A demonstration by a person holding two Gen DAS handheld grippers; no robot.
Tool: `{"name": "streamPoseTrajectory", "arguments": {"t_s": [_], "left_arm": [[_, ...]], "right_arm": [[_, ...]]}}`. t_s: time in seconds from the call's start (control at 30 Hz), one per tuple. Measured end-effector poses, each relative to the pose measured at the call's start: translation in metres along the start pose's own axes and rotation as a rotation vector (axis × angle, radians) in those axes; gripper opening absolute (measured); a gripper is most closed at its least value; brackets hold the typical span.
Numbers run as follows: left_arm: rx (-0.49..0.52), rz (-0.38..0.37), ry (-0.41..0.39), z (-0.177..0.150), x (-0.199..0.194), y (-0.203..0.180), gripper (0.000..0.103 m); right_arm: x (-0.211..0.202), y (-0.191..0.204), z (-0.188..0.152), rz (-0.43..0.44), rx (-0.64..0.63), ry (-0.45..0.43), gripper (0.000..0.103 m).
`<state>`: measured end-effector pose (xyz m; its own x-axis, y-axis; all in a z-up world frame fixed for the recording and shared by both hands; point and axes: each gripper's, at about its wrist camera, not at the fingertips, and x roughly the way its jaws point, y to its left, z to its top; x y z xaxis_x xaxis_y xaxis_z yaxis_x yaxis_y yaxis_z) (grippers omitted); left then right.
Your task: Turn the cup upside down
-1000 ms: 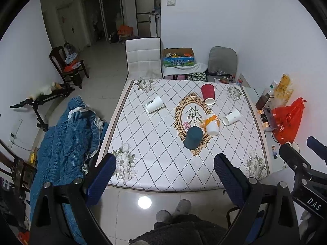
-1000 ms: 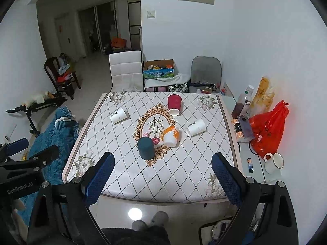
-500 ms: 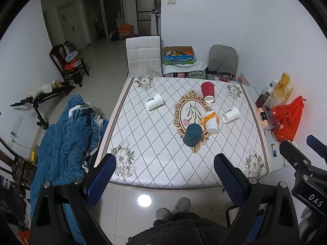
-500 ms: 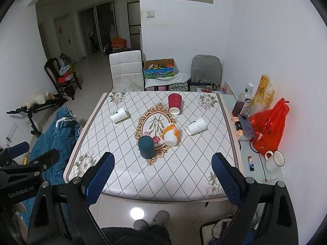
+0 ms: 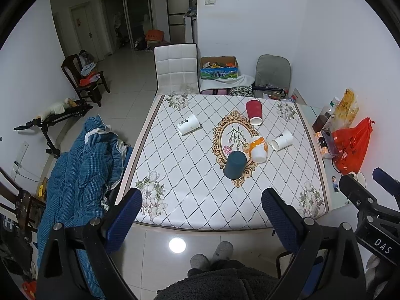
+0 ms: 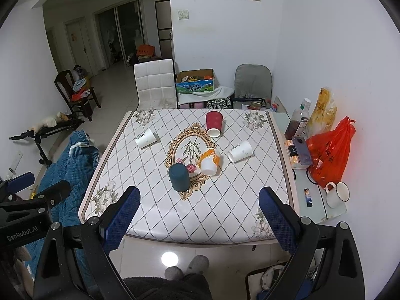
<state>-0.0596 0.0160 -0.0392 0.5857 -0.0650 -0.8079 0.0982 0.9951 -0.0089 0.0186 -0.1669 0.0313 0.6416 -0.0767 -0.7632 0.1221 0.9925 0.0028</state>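
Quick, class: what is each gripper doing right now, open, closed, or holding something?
Left gripper: open, holding nothing, held back from the table with the diamond-patterned white cloth.
Right gripper: open, holding nothing, also short of the table.

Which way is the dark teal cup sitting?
Upside down. The dark teal cup stands with its closed flat bottom on top and its mouth down on the table.

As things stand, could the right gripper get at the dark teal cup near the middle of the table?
Probably yes. The right gripper is open, holds nothing and hangs off the table's near edge. The dark teal cup is the closest cup, with bare cloth before it; only the orange-and-white cup lies close at its right.
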Motion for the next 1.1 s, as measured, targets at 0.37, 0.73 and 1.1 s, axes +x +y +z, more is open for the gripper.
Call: {"name": "streamPoseTrajectory", "arguments": {"t_s": [0.37,0.73,1.1], "left_arm": [[-0.002,-0.002,0.001,-0.003,-0.001,-0.001,0.098],[0.000,-0.002,0.002,-0.009,-0.003,-0.005,0.098],[-0.001,0.002,-0.002,-0.015,-0.004,-0.010,0.098]], "right_arm": [[0.004,-0.004,-0.001,0.008,0.001,0.008,0.098],[0.007,-0.007,-0.003,0.016,0.005,0.014,0.098],[0.008,-0.008,-0.005,0.015,0.005,0.012,0.098]]}}
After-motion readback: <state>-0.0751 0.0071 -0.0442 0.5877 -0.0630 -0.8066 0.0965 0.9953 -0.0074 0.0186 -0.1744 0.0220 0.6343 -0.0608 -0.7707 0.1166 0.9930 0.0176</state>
